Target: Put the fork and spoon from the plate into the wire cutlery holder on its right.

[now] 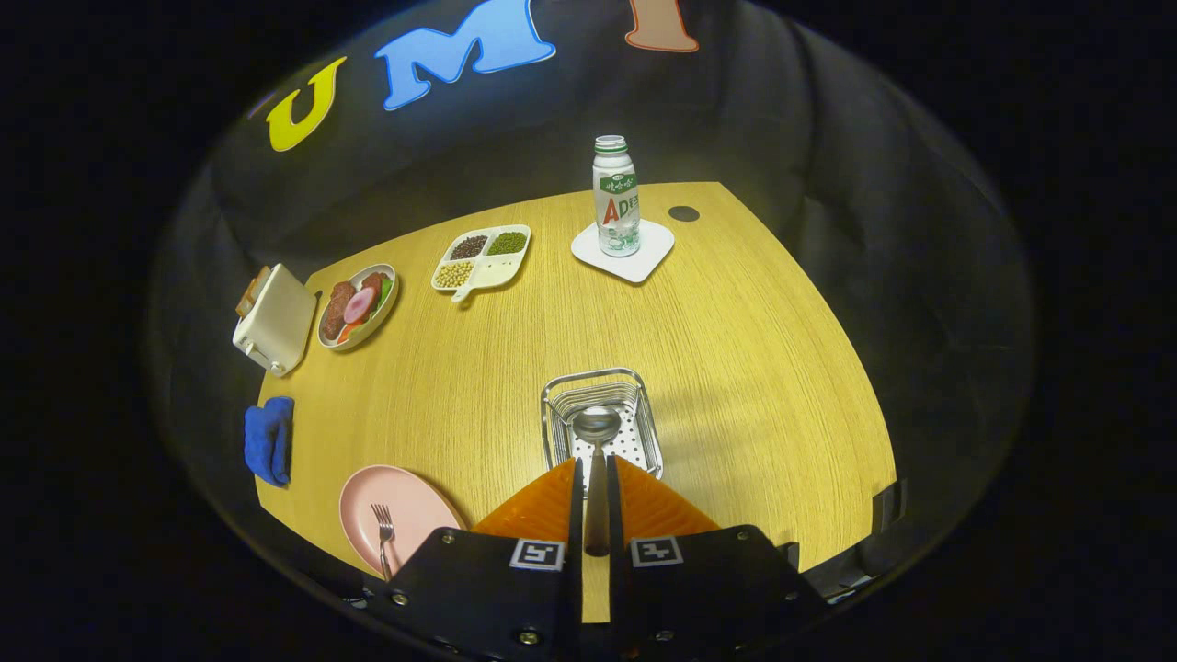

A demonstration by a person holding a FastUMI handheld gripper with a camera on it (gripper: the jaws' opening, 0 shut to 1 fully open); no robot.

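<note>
Pinching spoon (596, 450) in gripper (596, 501), hovering over wire cutlery holder (602, 418) near desk's front edge; fork (383, 538) waiting on plate (414, 506).

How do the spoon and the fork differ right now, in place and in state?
The spoon is held in the tongs, both fingers pressing its handle; the fork lies free. The spoon's bowl hangs over the wire holder; the fork rests on the pink plate to the holder's left. The spoon points straight ahead; the fork lies flat. Both are metal cutlery.
</note>
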